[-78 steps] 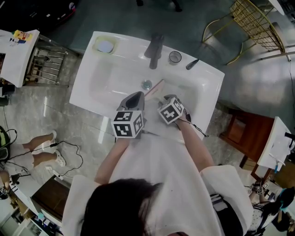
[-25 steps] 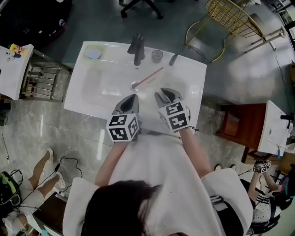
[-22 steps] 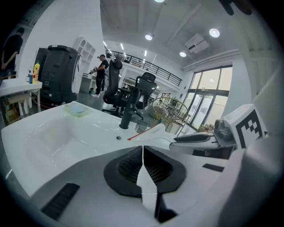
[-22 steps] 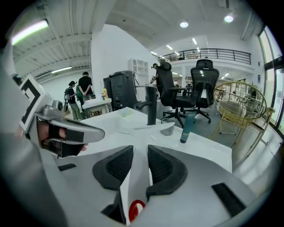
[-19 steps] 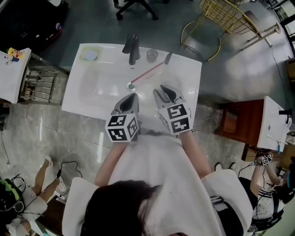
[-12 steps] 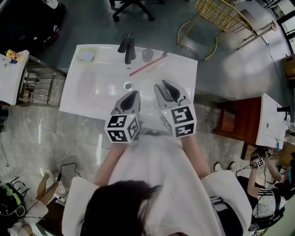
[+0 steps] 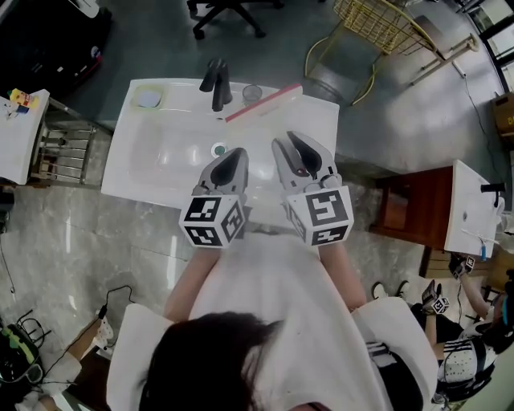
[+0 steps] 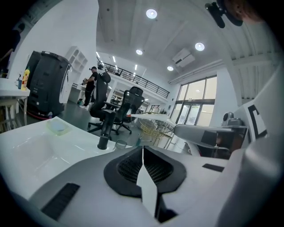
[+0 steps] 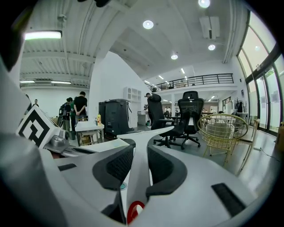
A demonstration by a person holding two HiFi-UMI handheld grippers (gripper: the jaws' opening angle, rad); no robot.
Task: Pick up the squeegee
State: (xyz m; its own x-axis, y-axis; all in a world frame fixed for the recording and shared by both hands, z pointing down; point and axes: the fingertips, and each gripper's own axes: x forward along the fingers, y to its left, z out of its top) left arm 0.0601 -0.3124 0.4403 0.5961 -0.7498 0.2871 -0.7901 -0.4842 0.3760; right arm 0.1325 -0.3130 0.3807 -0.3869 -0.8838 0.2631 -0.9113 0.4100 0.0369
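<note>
The squeegee [image 7: 265, 102], a thin pinkish blade on a white handle, hangs in the air above the back rim of the white sink [image 7: 120, 172]. My right gripper [image 7: 291, 144] is shut on its handle. In the right gripper view the white handle [image 9: 137, 142] runs forward between the black pads to the crossways blade. My left gripper [image 7: 231, 157] hovers beside it over the basin's front, its pads [image 8: 128, 166] closed together with nothing between them. From the left gripper view the blade [image 8: 148, 116] shows ahead, in front of the right gripper's body.
A black faucet [image 7: 215, 83], a glass [image 7: 252, 93] and a soap dish [image 7: 148, 99] stand along the sink's back edge, and the drain [image 7: 218, 149] lies in the basin. A metal rack [image 7: 60, 140] stands to the left. On the right are a gold wire chair [image 7: 385, 24] and a brown cabinet [image 7: 409, 217].
Both grippers have risen. The squeegee has gone up with the right gripper, from over the drain to above the sink's back rim.
</note>
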